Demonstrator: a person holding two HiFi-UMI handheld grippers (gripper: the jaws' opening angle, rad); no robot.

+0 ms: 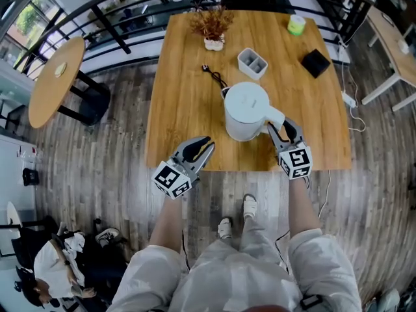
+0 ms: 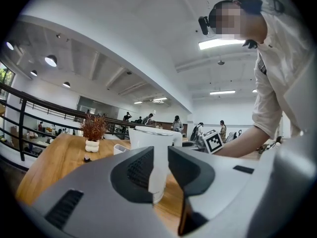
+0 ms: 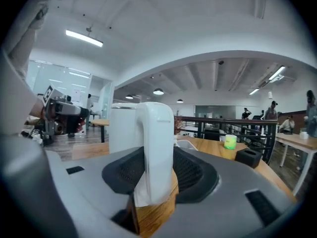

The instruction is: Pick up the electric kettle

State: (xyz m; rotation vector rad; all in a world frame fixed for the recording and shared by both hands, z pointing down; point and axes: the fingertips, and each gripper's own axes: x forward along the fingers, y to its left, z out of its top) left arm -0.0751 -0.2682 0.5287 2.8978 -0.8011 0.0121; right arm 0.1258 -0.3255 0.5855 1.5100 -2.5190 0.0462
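Note:
A white electric kettle [image 1: 246, 111] stands upright on the wooden table [image 1: 175, 109], near its front edge. Its handle [image 3: 157, 148] points toward me and sits between the dark pads of my right gripper [image 1: 281, 127], which press on both its sides. In the right gripper view the gripper [image 3: 157, 160] shows the same hold. My left gripper [image 1: 207, 145] hovers at the table's front edge, left of the kettle and apart from it. In the left gripper view its jaws [image 2: 161, 155] stand a narrow slit apart with nothing between them, and the kettle [image 2: 153, 138] is beyond.
Behind the kettle lie a black cord with plug [image 1: 214, 77], a grey two-slot holder [image 1: 252, 62], a dried plant in a white pot [image 1: 212, 28], a black box [image 1: 316, 63] and a green cup [image 1: 296, 24]. A round side table [image 1: 55, 80] stands left.

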